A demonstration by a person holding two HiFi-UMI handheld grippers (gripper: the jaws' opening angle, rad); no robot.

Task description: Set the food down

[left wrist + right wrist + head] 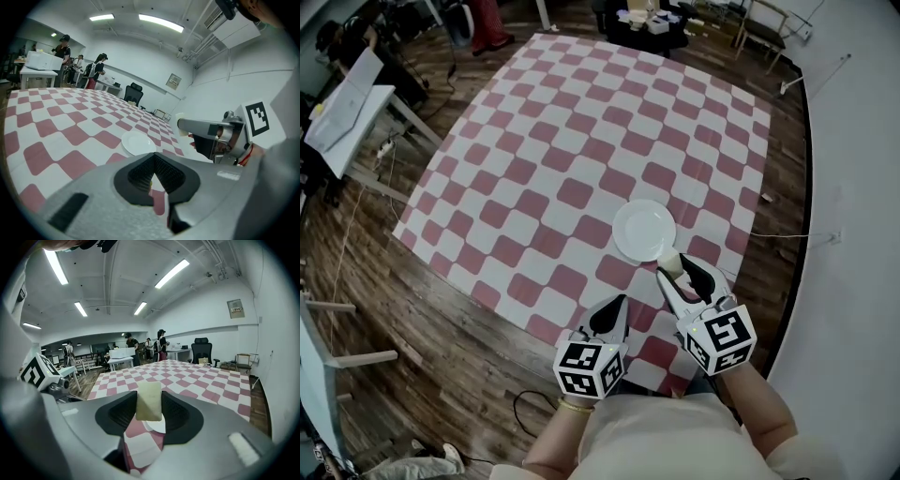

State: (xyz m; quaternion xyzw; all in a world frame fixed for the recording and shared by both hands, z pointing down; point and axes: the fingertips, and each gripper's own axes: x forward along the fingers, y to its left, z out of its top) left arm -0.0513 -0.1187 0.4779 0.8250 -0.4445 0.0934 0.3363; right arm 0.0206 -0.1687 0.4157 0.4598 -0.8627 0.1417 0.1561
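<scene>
The right tongs (675, 272) were clamped on the food (149, 401), a pale, flat slab standing upright between the jaws, held over the near rim of the white plate (643, 230). The plate lay on a red-and-white checked cloth (581, 141) spread over the wooden floor (441, 328). The left tongs (152, 171) were closed together on nothing, just beside the right pair

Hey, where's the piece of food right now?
The pale food piece is held between the jaws of the right gripper, low and right of centre in the head view, over the near rim of the white plate on the checkered cloth.
</scene>
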